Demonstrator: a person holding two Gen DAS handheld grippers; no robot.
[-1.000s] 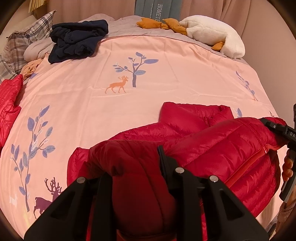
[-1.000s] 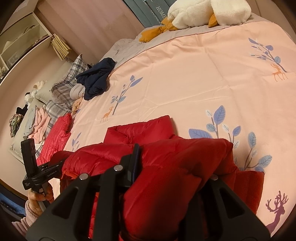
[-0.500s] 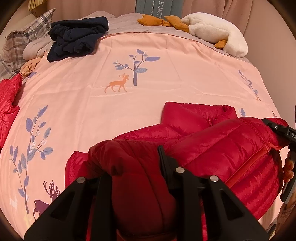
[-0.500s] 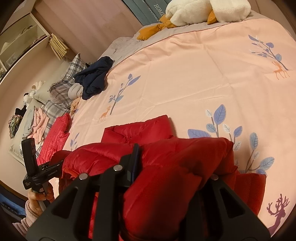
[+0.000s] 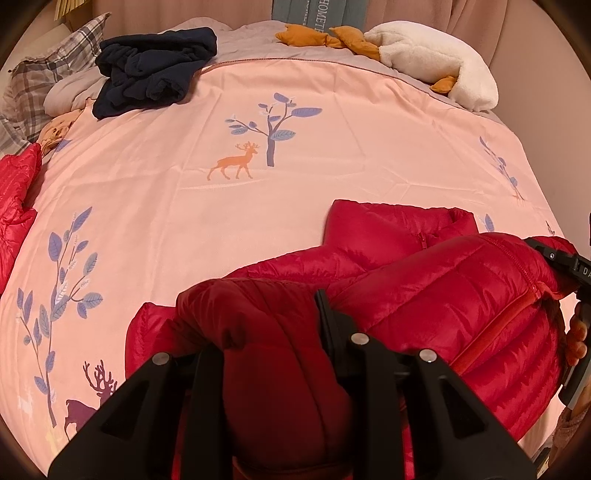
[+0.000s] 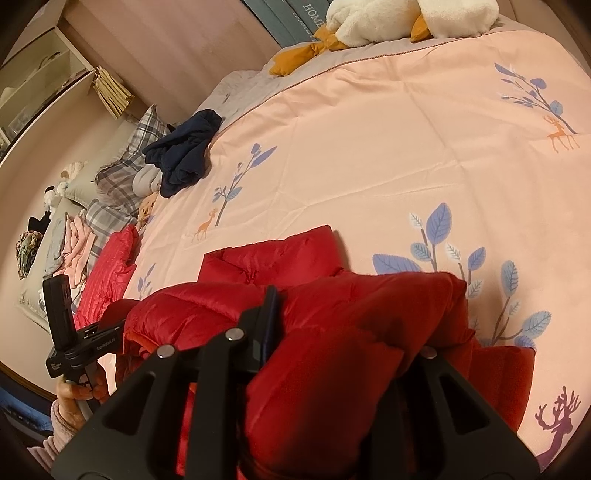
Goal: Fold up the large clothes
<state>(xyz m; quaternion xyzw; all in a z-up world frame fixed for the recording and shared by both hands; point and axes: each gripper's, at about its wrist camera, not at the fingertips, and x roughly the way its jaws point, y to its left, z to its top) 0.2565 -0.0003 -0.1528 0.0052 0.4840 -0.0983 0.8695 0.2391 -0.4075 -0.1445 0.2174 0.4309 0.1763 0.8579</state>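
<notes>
The red puffer jacket [image 5: 436,295] lies on the pink duvet [image 5: 258,206] at the bed's near edge, its hem raised — the left tool [image 5: 269,332] and right tool [image 6: 343,332] are each clamped on a bunch of its fabric. A navy garment [image 5: 155,70] sits well apart.

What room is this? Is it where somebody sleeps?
Most likely a bedroom. A big bed with a pink deer-print quilt, a plaid pillow at its side, and a fluffy white plush toy all suggest that.
</notes>
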